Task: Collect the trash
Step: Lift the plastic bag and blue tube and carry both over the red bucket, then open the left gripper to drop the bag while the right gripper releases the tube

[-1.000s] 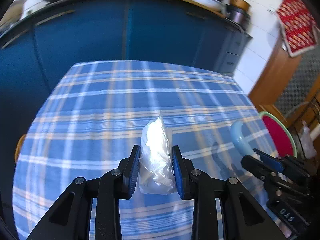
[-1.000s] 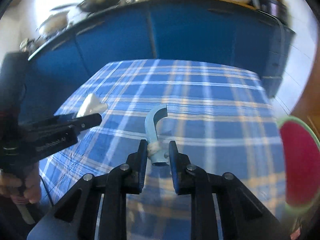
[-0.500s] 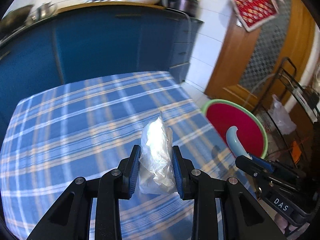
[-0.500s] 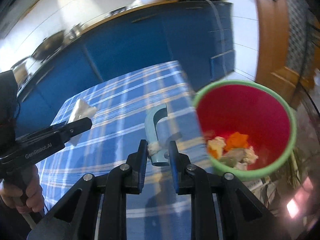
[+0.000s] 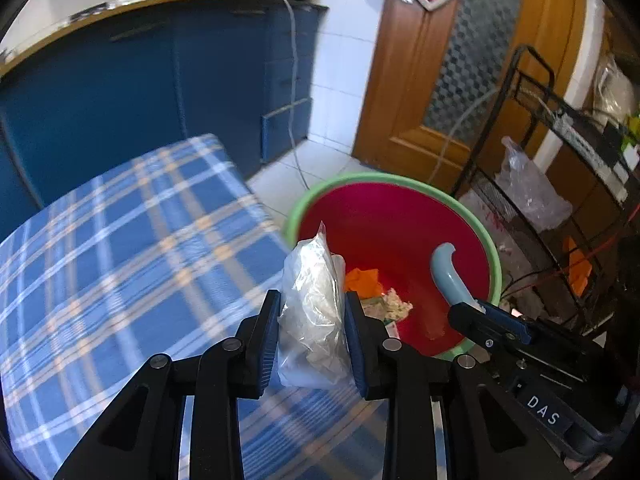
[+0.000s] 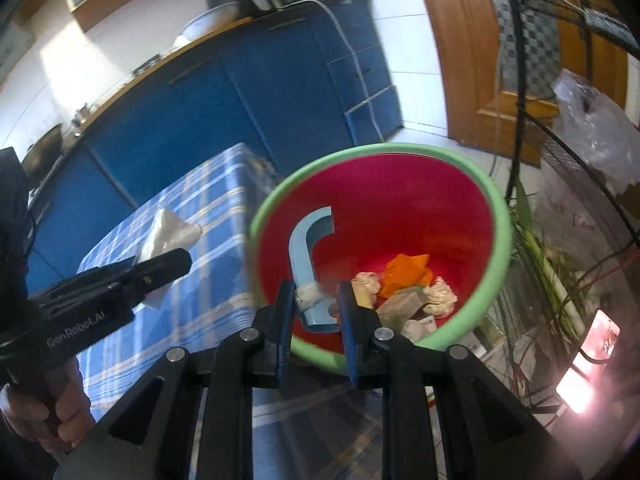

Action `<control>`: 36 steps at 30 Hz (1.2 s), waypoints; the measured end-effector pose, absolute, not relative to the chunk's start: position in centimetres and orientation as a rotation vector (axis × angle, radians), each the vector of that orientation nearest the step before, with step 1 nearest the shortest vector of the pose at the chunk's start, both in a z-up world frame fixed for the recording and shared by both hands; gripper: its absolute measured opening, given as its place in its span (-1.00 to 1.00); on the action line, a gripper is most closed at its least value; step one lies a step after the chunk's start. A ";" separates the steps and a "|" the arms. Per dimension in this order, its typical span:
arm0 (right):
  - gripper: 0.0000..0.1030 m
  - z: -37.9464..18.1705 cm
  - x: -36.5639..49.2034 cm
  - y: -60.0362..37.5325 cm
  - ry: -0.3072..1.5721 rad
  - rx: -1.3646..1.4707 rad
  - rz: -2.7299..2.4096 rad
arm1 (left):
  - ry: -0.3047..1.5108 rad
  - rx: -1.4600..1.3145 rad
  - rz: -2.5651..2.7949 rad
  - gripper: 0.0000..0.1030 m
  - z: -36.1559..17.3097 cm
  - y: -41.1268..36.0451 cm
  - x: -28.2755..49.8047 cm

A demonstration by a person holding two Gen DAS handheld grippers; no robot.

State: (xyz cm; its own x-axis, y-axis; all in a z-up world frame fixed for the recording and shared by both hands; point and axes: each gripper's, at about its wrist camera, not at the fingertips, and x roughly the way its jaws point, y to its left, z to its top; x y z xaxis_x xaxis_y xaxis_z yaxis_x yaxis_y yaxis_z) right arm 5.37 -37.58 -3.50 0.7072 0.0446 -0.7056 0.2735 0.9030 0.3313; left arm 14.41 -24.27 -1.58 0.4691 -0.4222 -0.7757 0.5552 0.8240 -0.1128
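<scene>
- Blue plaid tablecloth point(image 5: 120, 248) on table, beside red bin point(image 6: 500, 216) with green rim on tiled floor.
- Left gripper point(image 5: 312, 332): closed on clear plastic bag point(image 5: 314, 304), held upright at table edge, just beside bin.
- Right gripper point(image 6: 316, 304): closed on curved light-blue piece point(image 6: 306, 248), held over bin opening.
- Bin contents: orange scrap point(image 6: 406, 268), crumpled paper point(image 6: 440, 294).
</scene>
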 end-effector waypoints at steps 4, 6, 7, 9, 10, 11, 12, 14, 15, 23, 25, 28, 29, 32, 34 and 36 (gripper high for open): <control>-0.53 -4.3 5.7 -38.8 0.788 0.447 -0.149 | 0.916 0.196 -0.627 -0.38 -2.6 -26.6 14.8; -0.52 -4.5 5.7 -39.1 0.789 0.447 -0.150 | 0.923 0.201 -0.637 -0.36 -2.9 -27.5 15.1; -0.51 -4.6 5.8 -39.3 0.789 0.447 -0.149 | 0.925 0.202 -0.644 -0.36 -3.1 -27.9 15.2; -0.51 -4.7 5.7 -39.5 0.784 0.452 -0.151 | 0.927 0.207 -0.647 -0.26 -3.2 -28.4 15.3; -0.49 -4.7 5.7 -39.6 0.781 0.455 -0.151 | 0.925 0.208 -0.644 -0.19 -3.2 -28.5 15.4; -0.39 -4.7 5.7 -39.7 0.779 0.458 -0.151 | 0.922 0.206 -0.643 -0.04 -3.1 -28.6 15.4; -0.36 -4.6 5.6 -39.8 0.773 0.460 -0.150 | 0.915 0.204 -0.643 0.01 -3.0 -28.6 15.4; -0.34 -4.6 5.4 -39.8 0.765 0.461 -0.150 | 0.904 0.207 -0.639 0.02 -2.8 -28.5 15.3; -0.33 -4.5 5.3 -39.8 0.761 0.461 -0.150 | 0.900 0.207 -0.634 0.02 -2.6 -28.3 15.3; -0.25 -3.3 4.3 -39.0 0.732 0.460 -0.145 | 0.884 0.169 -0.591 0.03 -1.2 -25.8 14.9; -0.24 -2.6 3.8 -38.4 0.723 0.452 -0.138 | 0.877 0.163 -0.579 0.03 -0.8 -25.0 14.4; -0.21 -1.7 3.1 -37.3 0.709 0.437 -0.127 | 0.870 0.155 -0.562 0.03 -0.1 -23.5 13.7; -0.19 -1.3 2.8 -36.8 0.703 0.432 -0.119 | 0.869 0.155 -0.556 0.03 0.0 -23.1 13.4; -0.16 -0.4 1.9 -35.5 0.695 0.420 -0.106 | 0.862 0.149 -0.530 0.03 0.8 -21.4 12.5; -0.07 0.0 1.3 -34.5 0.693 0.412 -0.096 | 0.852 0.138 -0.507 0.03 1.4 -19.8 11.7; 0.03 0.4 0.7 -33.5 0.688 0.404 -0.083 | 0.842 0.130 -0.489 0.03 1.8 -18.6 11.0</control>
State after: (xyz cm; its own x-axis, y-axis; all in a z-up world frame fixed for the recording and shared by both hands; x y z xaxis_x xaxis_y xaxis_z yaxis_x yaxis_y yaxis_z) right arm 0.72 -33.46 0.45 0.7723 0.0572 -0.6327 0.2061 0.9195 0.3347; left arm 11.03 -18.63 1.84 0.5624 -0.3635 -0.7426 0.4649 0.8818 -0.0796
